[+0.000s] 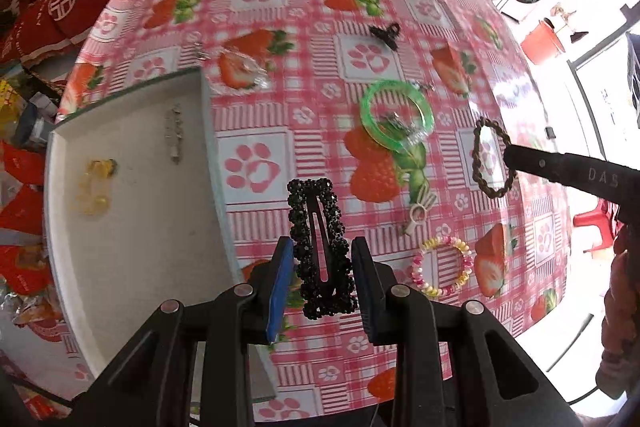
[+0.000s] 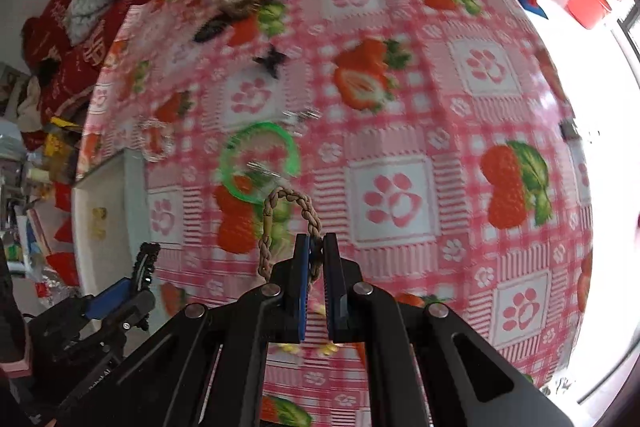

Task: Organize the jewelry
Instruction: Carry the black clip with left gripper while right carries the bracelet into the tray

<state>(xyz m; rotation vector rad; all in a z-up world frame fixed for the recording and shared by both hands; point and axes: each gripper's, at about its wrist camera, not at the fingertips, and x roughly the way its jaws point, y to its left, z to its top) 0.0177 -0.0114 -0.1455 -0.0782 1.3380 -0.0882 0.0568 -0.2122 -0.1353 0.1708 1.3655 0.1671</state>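
My left gripper (image 1: 322,267) has the black beaded clip (image 1: 320,247) pinched across its width, fingers (image 1: 280,291) part open and pressing on both long edges, with the clip held clear of the desk (image 1: 400,27) just right of the white tray (image 1: 132,227). I judge the clip light and stiff, a metal snap bar rimmed with small beads. The beads are bumpy, so the pads get bite, but I would not squeeze harder: glued beads could pop off, and the bar might snap open. The hold sits near the lower end, so the far end could swing if I tilt fast.

My right gripper (image 2: 316,247) is fully closed on the braided band (image 2: 288,223), nipping one strand at the bottom of the loop, which stands up above the fingers. That band looks soft, limp and very light; it will flop and could catch on the green bangle (image 1: 396,115) beneath it. A thin braid pinched at one point should hold fine, though it may twist in the pads.

The tray already holds a yellow piece (image 1: 94,187) and a small chain (image 1: 175,135). Both loads can go there, set apart from those.
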